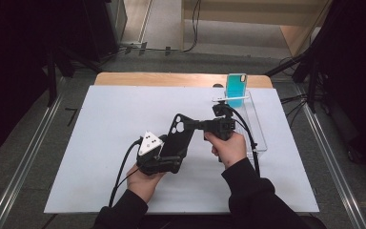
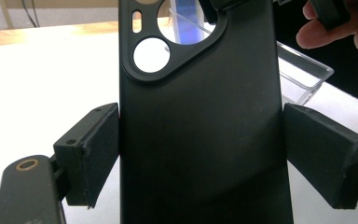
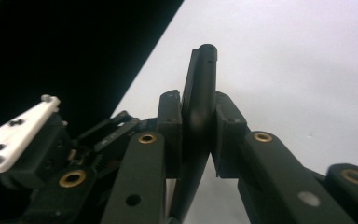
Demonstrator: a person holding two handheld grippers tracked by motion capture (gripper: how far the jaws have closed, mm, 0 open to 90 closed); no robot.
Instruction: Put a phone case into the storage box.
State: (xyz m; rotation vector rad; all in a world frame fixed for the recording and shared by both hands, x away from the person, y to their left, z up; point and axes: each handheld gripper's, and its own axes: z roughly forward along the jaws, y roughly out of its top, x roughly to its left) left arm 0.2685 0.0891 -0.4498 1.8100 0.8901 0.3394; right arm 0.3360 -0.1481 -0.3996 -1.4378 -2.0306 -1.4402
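Black phone case [image 1: 177, 136] stands above table [image 1: 100, 143] centre. Left gripper [image 1: 159, 160] clamps its long edges; right gripper [image 1: 196, 125], from 3 o'clock, pinches its thin side. Keep both grips square and avoid twisting; teal case [image 1: 236, 85] waits at 1 o'clock.

Left claw [image 1: 171, 149] clamped; right claw [image 1: 190, 125] clamped, pointing leftward.

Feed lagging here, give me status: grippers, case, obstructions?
Left gripper shut on black phone case. Right gripper shut on its upper edge. Nothing in the way.
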